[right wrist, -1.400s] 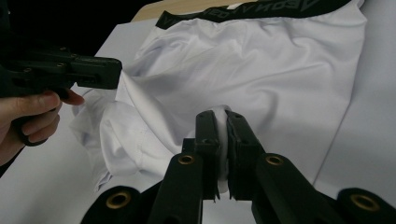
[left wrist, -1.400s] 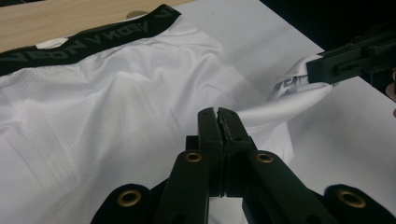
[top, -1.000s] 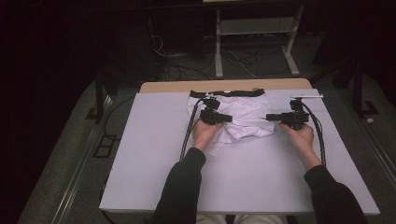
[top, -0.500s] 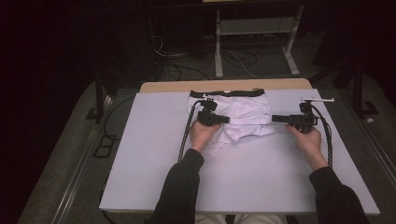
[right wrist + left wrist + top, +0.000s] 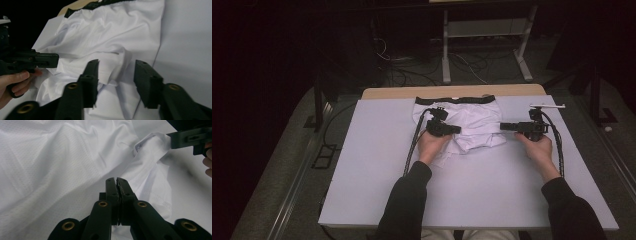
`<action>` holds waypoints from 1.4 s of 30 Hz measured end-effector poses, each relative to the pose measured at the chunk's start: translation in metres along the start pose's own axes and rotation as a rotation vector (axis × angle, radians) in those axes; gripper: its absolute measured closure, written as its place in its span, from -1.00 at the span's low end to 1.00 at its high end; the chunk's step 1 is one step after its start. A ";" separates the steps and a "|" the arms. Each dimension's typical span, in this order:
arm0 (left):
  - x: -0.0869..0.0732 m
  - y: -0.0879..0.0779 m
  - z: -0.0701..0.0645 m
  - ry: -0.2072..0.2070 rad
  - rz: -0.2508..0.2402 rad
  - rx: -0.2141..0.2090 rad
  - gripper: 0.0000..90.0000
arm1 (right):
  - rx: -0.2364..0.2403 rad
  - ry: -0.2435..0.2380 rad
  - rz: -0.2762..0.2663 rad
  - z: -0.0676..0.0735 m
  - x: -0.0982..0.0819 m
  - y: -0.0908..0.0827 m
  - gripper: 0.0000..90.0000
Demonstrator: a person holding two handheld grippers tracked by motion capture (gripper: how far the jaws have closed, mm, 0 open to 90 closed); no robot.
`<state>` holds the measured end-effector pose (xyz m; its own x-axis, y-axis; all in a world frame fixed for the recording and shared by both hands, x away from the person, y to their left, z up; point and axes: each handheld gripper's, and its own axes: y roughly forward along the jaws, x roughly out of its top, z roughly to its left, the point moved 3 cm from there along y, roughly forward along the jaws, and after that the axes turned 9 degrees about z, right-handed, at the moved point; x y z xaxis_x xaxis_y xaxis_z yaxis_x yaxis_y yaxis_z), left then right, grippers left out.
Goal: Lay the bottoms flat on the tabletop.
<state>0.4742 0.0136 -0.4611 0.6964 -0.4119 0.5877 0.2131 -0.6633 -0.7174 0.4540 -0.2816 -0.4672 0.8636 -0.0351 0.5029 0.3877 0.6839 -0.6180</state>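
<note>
Two grippers over white shorts (image 5: pixel 472 125) lying crumpled at bench (image 5: pixel 362 180) far middle, black waistband away from person. Left gripper (image 5: pixel 116 181) jaws together, resting on the fabric. Right gripper (image 5: pixel 116 72) jaws apart, just closing some, fabric fold between them, unpinched.

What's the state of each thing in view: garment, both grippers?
white shorts: crumpled on the table, black waistband at the far edge, leg hem bunched up.
left gripper: jaws shut, over the fabric.
right gripper: jaws apart, just been closing, folded hem between them.
</note>
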 end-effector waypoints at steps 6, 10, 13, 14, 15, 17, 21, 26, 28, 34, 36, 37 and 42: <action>0.001 0.000 -0.002 -0.003 -0.017 -0.001 0.84 | -0.047 -0.031 0.047 0.003 -0.002 0.001 0.95; 0.005 -0.011 -0.003 -0.022 -0.050 0.005 0.53 | -0.040 -0.029 0.039 0.003 -0.002 -0.001 0.95; 0.007 -0.025 -0.008 -0.027 -0.076 0.011 0.40 | -0.036 -0.023 0.040 0.003 -0.002 -0.002 0.95; 0.007 -0.029 -0.010 -0.027 -0.081 0.008 0.38 | -0.034 -0.022 0.038 0.003 -0.003 -0.003 0.94; 0.005 -0.034 -0.011 -0.027 -0.090 0.008 0.37 | -0.031 -0.019 0.039 0.003 -0.003 -0.003 0.94; 0.000 -0.041 -0.014 -0.036 -0.107 -0.004 0.37 | -0.027 -0.017 0.038 0.004 -0.003 -0.004 0.94; -0.016 -0.045 -0.017 -0.056 -0.109 -0.027 0.39 | -0.037 -0.010 0.040 0.003 -0.003 -0.005 0.94; -0.031 -0.037 -0.016 -0.078 -0.105 -0.060 0.44 | -0.042 -0.012 0.045 0.004 -0.004 -0.004 0.94; -0.033 -0.032 -0.014 -0.089 -0.107 -0.068 0.45 | -0.044 -0.015 0.046 0.004 -0.004 -0.003 0.94; -0.035 -0.020 -0.008 -0.119 -0.108 -0.065 0.49 | -0.043 -0.016 0.047 0.004 -0.004 -0.003 0.94; -0.036 -0.018 -0.005 -0.125 -0.111 -0.062 0.50 | -0.041 -0.011 0.049 0.004 -0.004 -0.002 0.94; -0.036 -0.017 -0.004 -0.130 -0.113 -0.063 0.51 | -0.041 -0.010 0.050 0.003 -0.004 -0.002 0.94; -0.036 -0.013 0.003 -0.160 -0.133 -0.066 0.51 | -0.039 -0.010 0.050 0.003 -0.004 -0.002 0.94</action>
<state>0.4481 0.0386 -0.4741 0.7665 -0.2171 0.6045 0.2686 -0.7466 -0.6086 0.4485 -0.2804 -0.4657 0.8791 0.0061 0.4767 0.3564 0.6558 -0.6656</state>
